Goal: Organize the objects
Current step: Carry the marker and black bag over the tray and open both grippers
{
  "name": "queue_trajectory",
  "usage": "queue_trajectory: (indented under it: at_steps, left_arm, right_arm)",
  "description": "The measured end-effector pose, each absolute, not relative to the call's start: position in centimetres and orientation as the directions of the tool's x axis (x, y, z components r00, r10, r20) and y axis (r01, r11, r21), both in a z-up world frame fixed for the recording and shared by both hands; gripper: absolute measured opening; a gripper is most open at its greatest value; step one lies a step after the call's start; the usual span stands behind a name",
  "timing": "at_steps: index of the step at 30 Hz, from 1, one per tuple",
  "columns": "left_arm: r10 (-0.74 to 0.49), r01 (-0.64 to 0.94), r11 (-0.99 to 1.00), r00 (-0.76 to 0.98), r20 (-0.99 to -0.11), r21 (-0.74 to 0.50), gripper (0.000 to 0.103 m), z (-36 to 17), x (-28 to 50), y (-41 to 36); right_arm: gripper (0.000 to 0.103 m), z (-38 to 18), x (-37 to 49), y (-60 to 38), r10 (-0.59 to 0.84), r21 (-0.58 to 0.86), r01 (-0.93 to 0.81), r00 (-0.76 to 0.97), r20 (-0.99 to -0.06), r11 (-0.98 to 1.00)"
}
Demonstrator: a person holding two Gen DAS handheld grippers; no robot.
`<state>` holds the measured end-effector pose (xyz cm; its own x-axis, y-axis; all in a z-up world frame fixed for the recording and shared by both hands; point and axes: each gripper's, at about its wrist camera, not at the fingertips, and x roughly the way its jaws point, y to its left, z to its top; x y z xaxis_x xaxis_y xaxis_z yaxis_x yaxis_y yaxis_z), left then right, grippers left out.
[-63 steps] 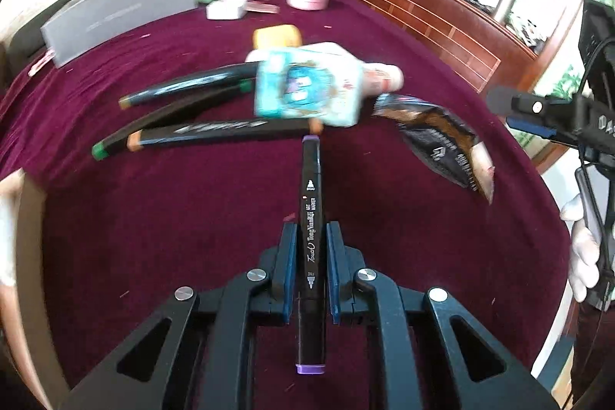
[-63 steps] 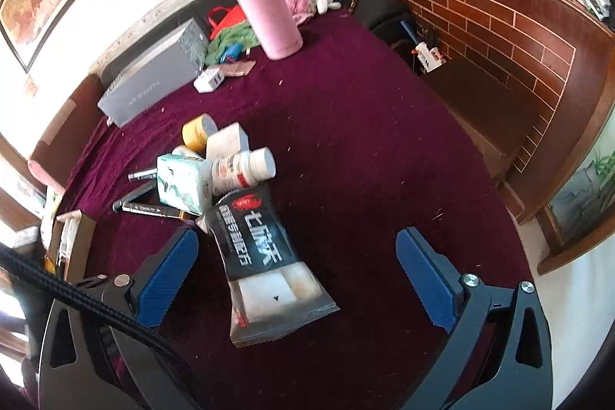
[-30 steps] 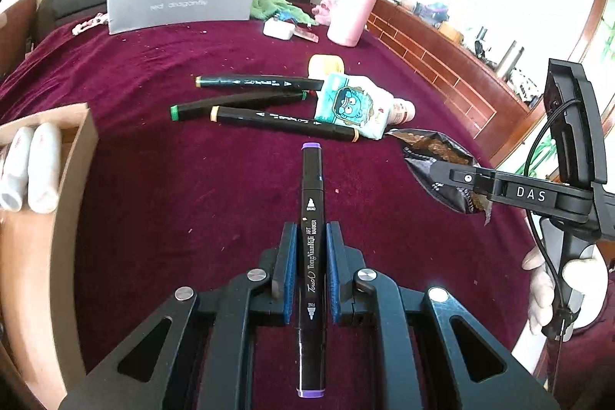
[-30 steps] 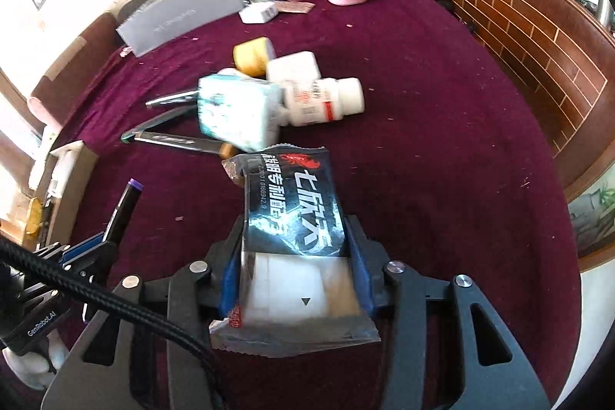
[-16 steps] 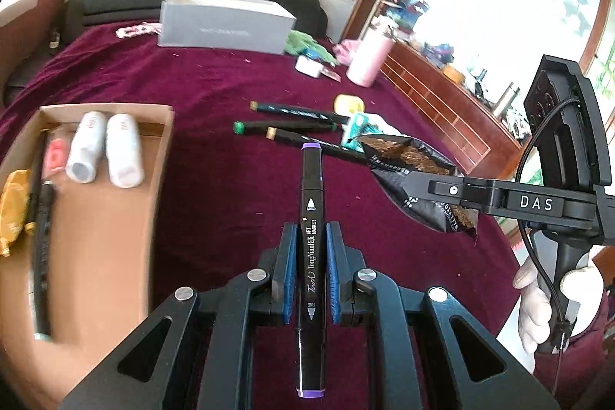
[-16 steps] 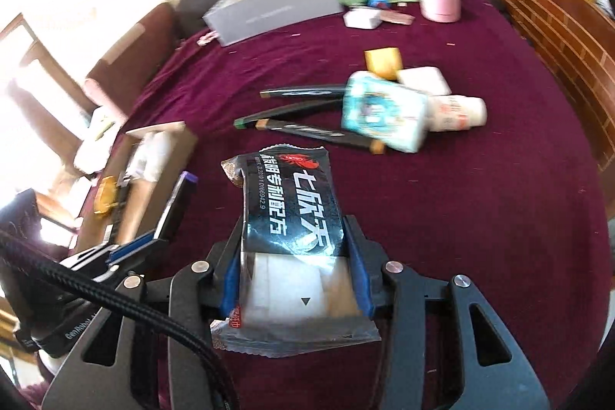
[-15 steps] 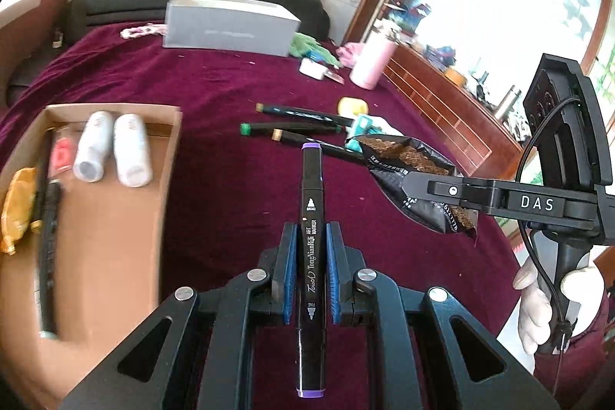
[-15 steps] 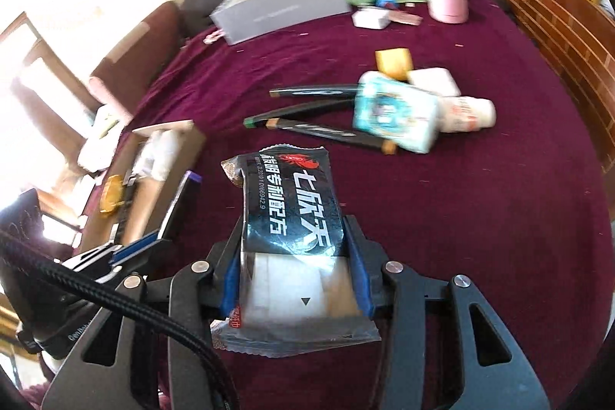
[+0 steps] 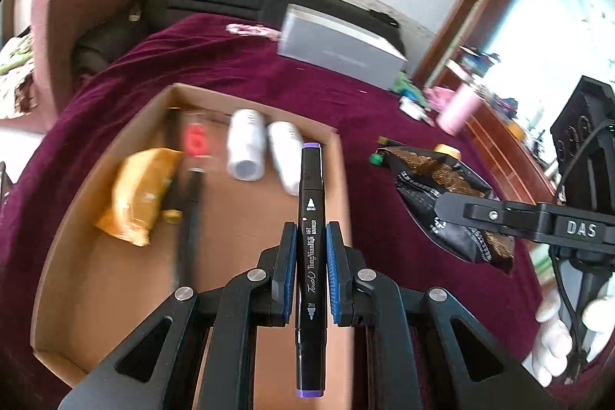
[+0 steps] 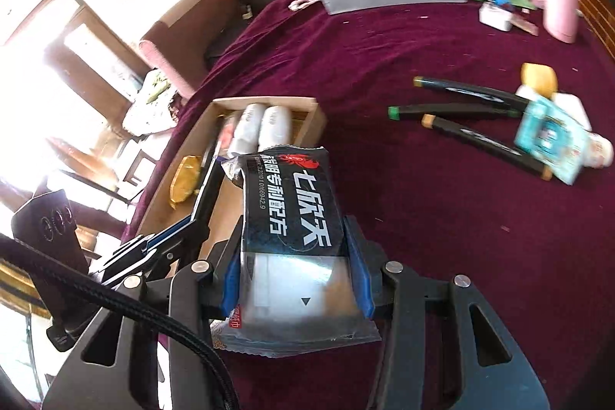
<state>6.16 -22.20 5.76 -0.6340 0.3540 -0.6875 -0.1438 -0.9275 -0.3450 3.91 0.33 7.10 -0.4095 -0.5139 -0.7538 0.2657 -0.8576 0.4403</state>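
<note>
A: Left wrist view: what does the left claw (image 9: 310, 268) carry?

B: Its blue pads are clamped on a black art marker (image 9: 310, 237) with a purple cap, held lengthwise above the near right part of a cardboard box (image 9: 73, 225) on the maroon-covered counter (image 9: 388, 125). Inside lie two white bottles (image 9: 265, 150), an orange packet (image 9: 136, 193) and a dark pen (image 9: 188, 218), blurred.

A: And to the right?

B: The right claw (image 9: 446, 210), seen side-on, grips a black snack packet (image 9: 442, 195).

A: Right wrist view?

B: The right claw (image 10: 294, 275) is clamped on the snack packet (image 10: 292, 202), just right of the box (image 10: 307, 114). Three markers (image 10: 472, 114) lie far right, beside a teal carton (image 10: 549, 141).
</note>
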Motion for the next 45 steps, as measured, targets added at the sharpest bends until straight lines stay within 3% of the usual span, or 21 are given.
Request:
queue_trajectory:
  at_steps: [8,27,41,45]
  left_arm:
    - [0.279,-0.082,-0.952,-0.631,-0.724,-0.296,0.012,4.7,3.6,-24.8]
    - [0.269,-0.069,-0.957,-0.562,-0.782,-0.28,0.011,2.9,1.3,-24.6]
    - [0.29,-0.025,-0.946,-0.518,-0.805,-0.324,0.012,2.3,1.6,-25.3]
    - [0.327,-0.014,-0.928,-0.512,-0.795,-0.372,0.018,2.6,2.1,-26.1]
  right_arm:
    - [0.045,5.7,0.9,-4.9,-0.532,0.459,0.274,-0.36,-0.766,-0.846]
    - [0.045,3.4,-1.3,-9.6,-0.43,0.35,0.262,-0.377,-0.82,-0.899]
    - [0.046,2.6,-0.9,-10.7,-0.412,0.332,0.264,-0.36,-0.837,-0.905]
    - [0.049,2.4,-1.0,-10.7,-0.415,0.341,0.254,-0.355,-0.838,-0.905]
